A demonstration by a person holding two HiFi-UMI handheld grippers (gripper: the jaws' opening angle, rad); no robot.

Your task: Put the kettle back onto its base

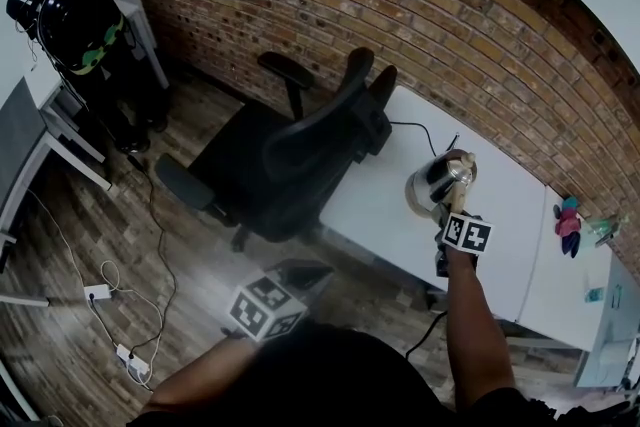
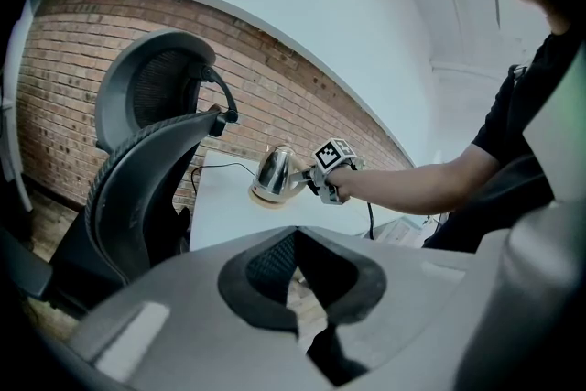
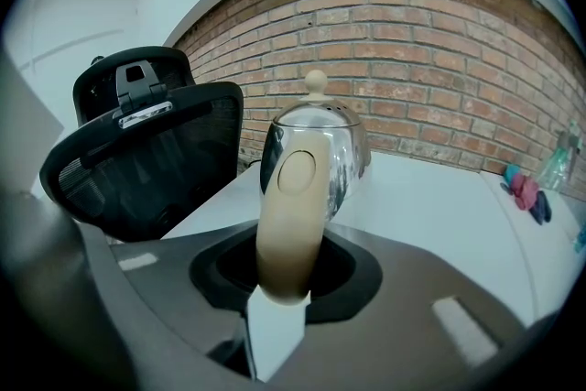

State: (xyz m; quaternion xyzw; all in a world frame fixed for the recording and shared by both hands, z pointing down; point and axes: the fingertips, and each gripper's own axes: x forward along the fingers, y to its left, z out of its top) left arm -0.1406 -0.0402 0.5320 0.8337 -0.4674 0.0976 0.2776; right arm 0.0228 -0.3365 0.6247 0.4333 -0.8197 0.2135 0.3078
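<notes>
A black office chair (image 1: 290,155) stands in the middle of the frame, between the red brick wall (image 1: 400,5) and the wooden floor (image 1: 70,315). At the upper left stands a person in dark clothes (image 1: 80,25). At the lower left a white power strip (image 1: 133,363) lies on the floor.

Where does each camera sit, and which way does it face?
Head view: on the person's head, facing down at table, chair, kettle; both arms, left tool, right tool show.
Left gripper view: on the left tool, facing past the chair to the kettle; its shut jaws show.
Right gripper view: on the right tool, facing the wall; its jaws clamp the kettle's handle.
All three share the kettle.
</notes>
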